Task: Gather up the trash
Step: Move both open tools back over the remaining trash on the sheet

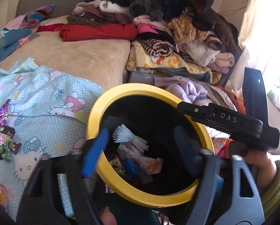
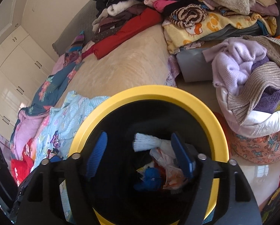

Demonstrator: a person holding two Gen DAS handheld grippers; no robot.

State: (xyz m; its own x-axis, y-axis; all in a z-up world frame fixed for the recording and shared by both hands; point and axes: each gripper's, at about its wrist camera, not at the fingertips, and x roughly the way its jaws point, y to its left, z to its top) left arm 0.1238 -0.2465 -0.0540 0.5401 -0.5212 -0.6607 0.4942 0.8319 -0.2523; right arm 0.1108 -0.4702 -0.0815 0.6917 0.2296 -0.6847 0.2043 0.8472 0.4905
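Right wrist: one yellow-rimmed bin (image 2: 149,93), two tools (image 2: 140,155) open.

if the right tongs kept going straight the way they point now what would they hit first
Probably the trash lying inside the yellow-rimmed bin: the right tongs stand open, aimed down into its mouth, nothing between them. Depth is unclear.

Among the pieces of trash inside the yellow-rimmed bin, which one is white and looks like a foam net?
The white foam net, lying uppermost, toward the bin's far side. The other pieces are a blue lump and orange-printed wrappers.
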